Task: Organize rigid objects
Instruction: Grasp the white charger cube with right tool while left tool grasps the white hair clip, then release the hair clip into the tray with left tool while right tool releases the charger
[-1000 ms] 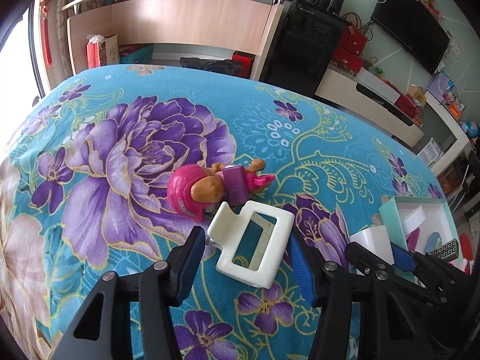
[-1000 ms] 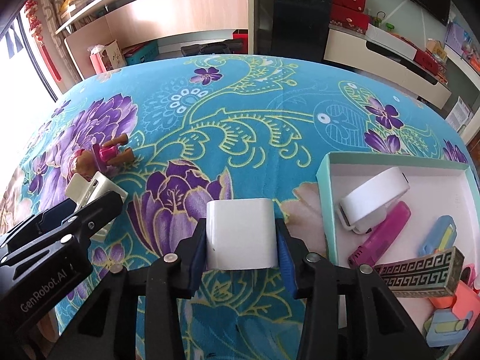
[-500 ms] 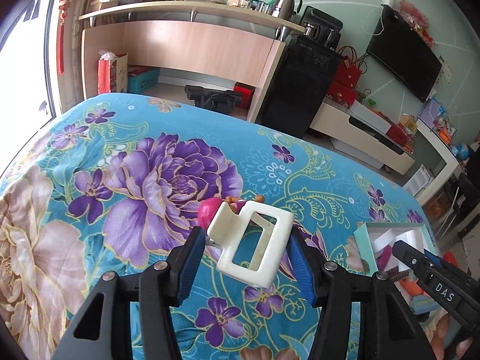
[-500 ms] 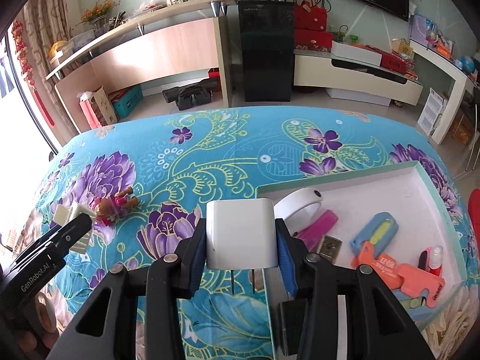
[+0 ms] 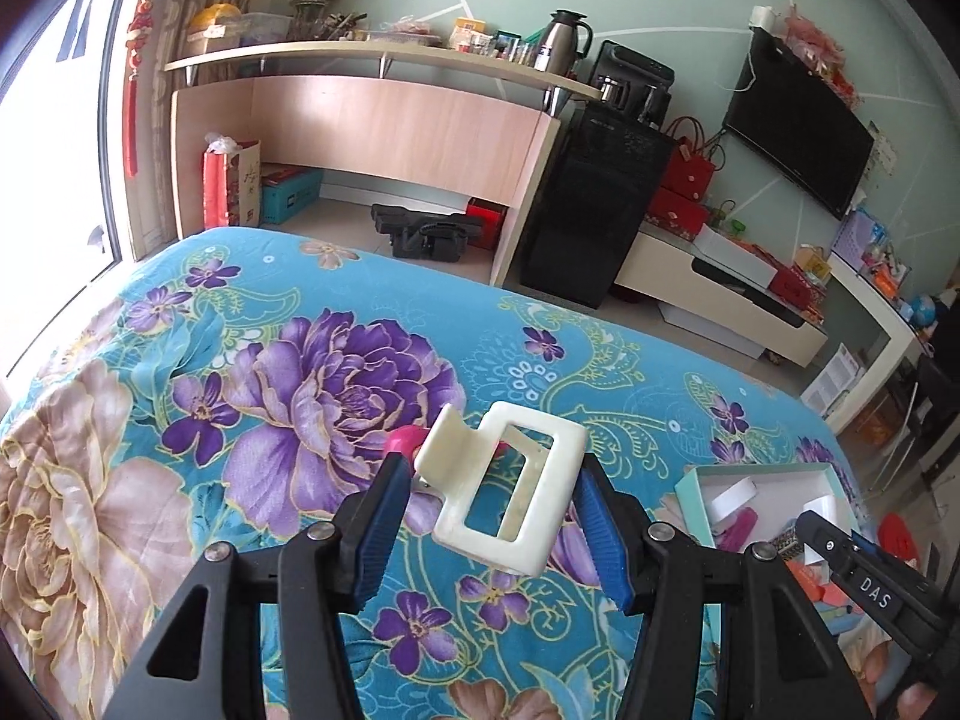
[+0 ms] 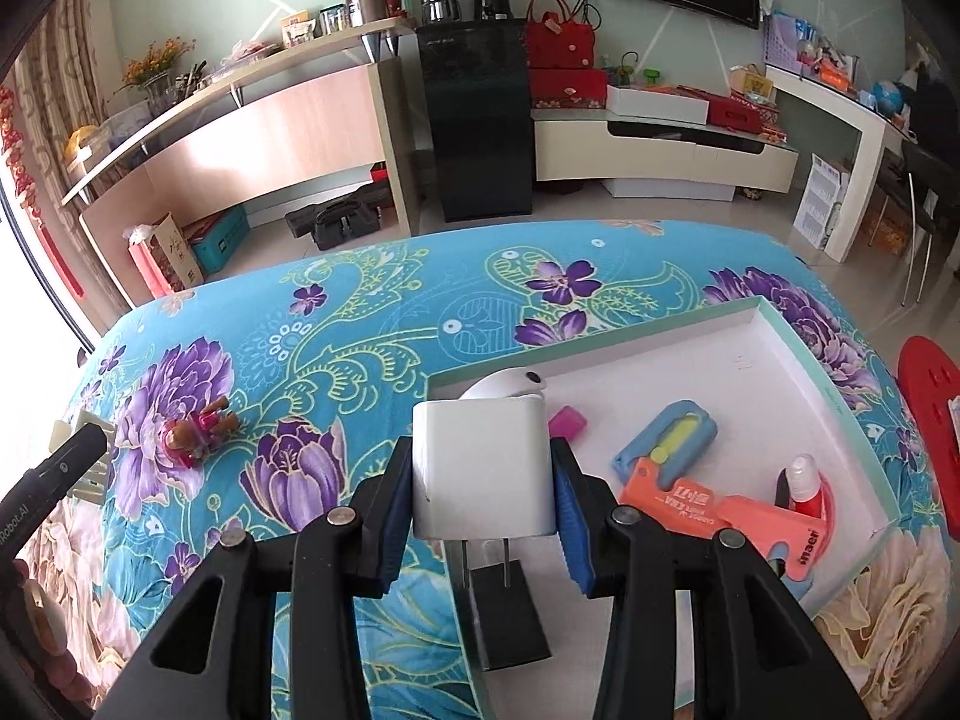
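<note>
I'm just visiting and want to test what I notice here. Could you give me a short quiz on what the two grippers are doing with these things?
1. True or false: the left gripper is shut on a cream plastic clip.
2. What does the right gripper hold? A) pink toy figure B) white plug adapter C) red-capped bottle
3. Fill in: the white plug adapter hangs over the near corner of the teal-rimmed ____.

Key: 1 true; 2 B; 3 box. The pink toy figure lies on the floral cloth; the red-capped bottle is in the box.
</note>
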